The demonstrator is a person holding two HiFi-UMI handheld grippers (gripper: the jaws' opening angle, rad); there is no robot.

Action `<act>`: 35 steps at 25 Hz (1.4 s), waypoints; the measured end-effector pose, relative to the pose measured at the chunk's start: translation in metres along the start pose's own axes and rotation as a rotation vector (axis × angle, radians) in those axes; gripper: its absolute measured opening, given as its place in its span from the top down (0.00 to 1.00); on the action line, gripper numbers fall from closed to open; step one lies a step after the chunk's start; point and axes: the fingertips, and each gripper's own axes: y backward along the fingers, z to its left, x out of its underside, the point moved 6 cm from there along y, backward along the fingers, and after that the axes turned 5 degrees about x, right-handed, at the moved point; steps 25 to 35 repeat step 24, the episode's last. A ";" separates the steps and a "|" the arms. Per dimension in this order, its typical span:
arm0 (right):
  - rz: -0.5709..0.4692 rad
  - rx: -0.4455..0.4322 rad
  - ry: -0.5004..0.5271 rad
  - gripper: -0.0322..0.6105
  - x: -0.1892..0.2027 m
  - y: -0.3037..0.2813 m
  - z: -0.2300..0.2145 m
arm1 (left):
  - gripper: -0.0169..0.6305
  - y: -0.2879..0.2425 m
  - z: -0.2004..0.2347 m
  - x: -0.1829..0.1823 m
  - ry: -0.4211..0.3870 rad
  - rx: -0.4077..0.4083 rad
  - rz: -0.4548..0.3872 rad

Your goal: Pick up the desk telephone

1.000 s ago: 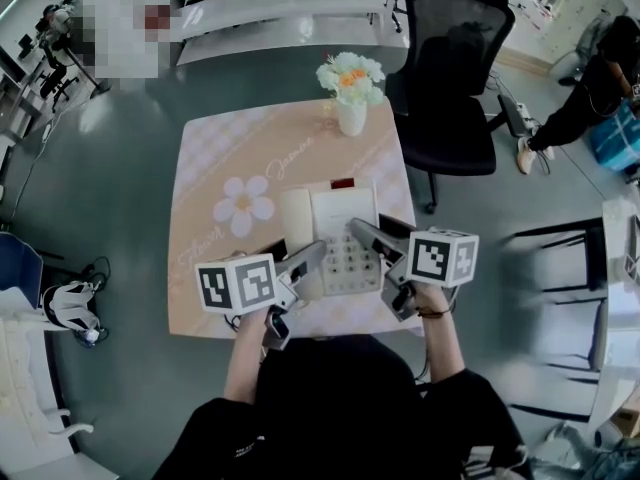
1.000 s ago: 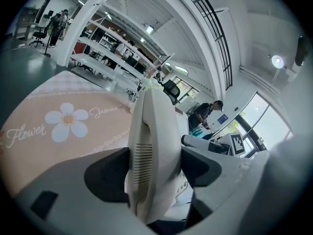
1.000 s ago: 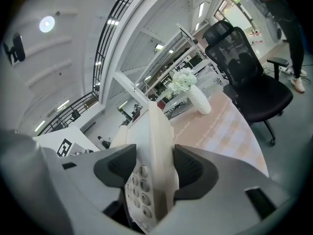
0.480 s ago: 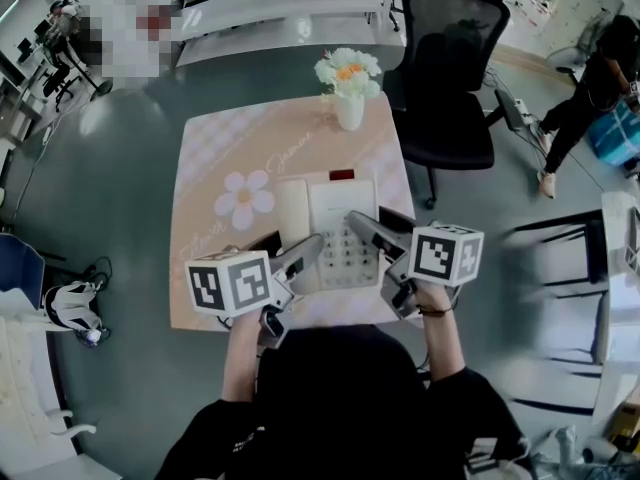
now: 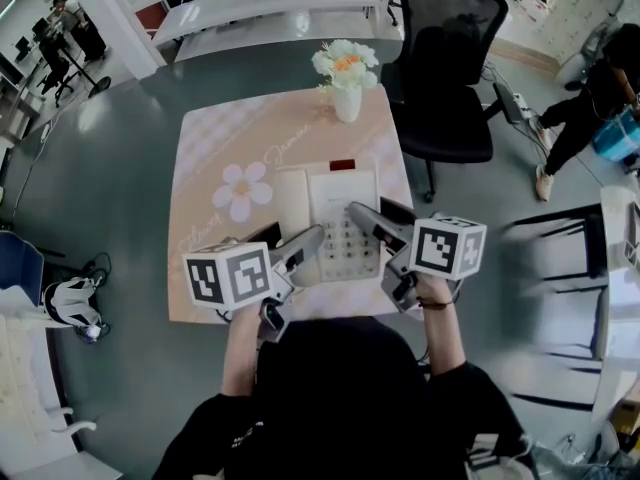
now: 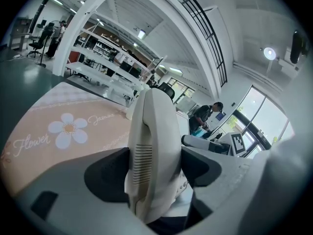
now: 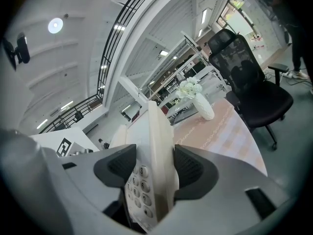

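The white desk telephone (image 5: 335, 203), with its handset on the left and its keypad on the right, is over the near half of the pink flower-print table (image 5: 220, 138). My left gripper (image 5: 300, 253) is shut on its handset side; in the left gripper view the handset (image 6: 154, 146) fills the gap between the jaws of the left gripper (image 6: 154, 168). My right gripper (image 5: 365, 226) is shut on the phone's right edge. In the right gripper view the keypad edge (image 7: 159, 146) sits clamped in the right gripper (image 7: 149, 168). Whether the phone's base touches the table is hidden.
A white vase of flowers (image 5: 346, 78) stands at the table's far edge. A black office chair (image 5: 450, 78) is beyond the table's right corner. A person in dark clothes (image 5: 590, 98) walks at the far right. White desks (image 5: 270, 13) line the back.
Both grippers stay shut on the telephone. The phone and grippers look slightly larger and higher in the head view. The person at the right has walked on.
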 end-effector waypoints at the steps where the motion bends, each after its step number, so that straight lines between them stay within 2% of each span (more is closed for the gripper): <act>1: 0.000 0.000 0.000 0.59 0.000 0.001 0.000 | 0.47 0.000 -0.001 0.000 0.002 0.004 -0.002; 35: 0.007 -0.008 0.010 0.59 0.002 0.002 0.005 | 0.47 0.006 -0.003 0.002 0.010 0.004 -0.012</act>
